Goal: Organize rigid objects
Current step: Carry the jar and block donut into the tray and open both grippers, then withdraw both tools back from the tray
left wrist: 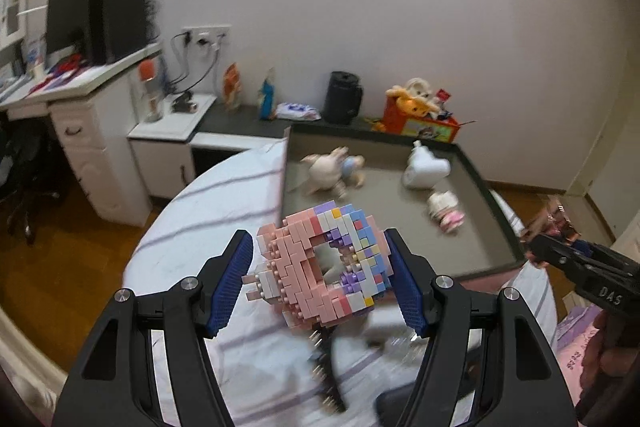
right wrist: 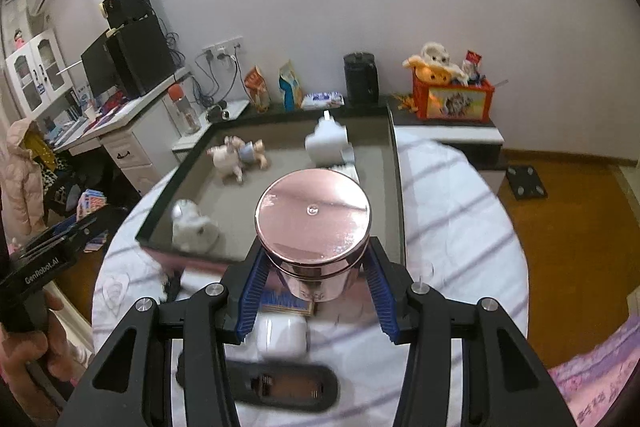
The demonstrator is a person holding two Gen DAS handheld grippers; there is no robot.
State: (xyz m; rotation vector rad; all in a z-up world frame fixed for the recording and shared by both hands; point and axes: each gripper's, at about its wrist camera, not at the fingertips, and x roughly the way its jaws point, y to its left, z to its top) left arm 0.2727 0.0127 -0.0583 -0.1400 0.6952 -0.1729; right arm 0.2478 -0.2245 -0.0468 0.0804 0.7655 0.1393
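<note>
The left gripper (left wrist: 320,279) holds the pink, white and lilac ring-shaped toy-brick model (left wrist: 324,263) between its blue ribbed pads (left wrist: 230,287). The jaws stand fairly wide, and only the far edges of the model appear to touch the pads. The right gripper (right wrist: 316,283) clamps the rose-gold metallic cylindrical tin (right wrist: 313,223) low on its body, jaws set at about half span. Both loads hang above the striped white bedcover (left wrist: 208,215), at the 6 o'clock edge of the grey shallow tray with dark rim (left wrist: 492,207).

Hazards, as judged from this position:

1. Brick model: the contact area looks slight. Extra squeeze could split the studded rows; a slack hold could let it pivot and drop.
2. Tin: the polished wall offers little friction, and the wide lid sits above the grip line. A tilt could make it slide out.
3. Tray contents: a cream plush pig in a blue top (right wrist: 239,155) lies at 11 o'clock, a white heart-shaped bottle (right wrist: 328,143) at 12 o'clock, and a small white figure (right wrist: 194,227) at 8 o'clock. A careless set-down could strike these.
4. The two grippers are near each other; simultaneous placement risks collision.
</note>
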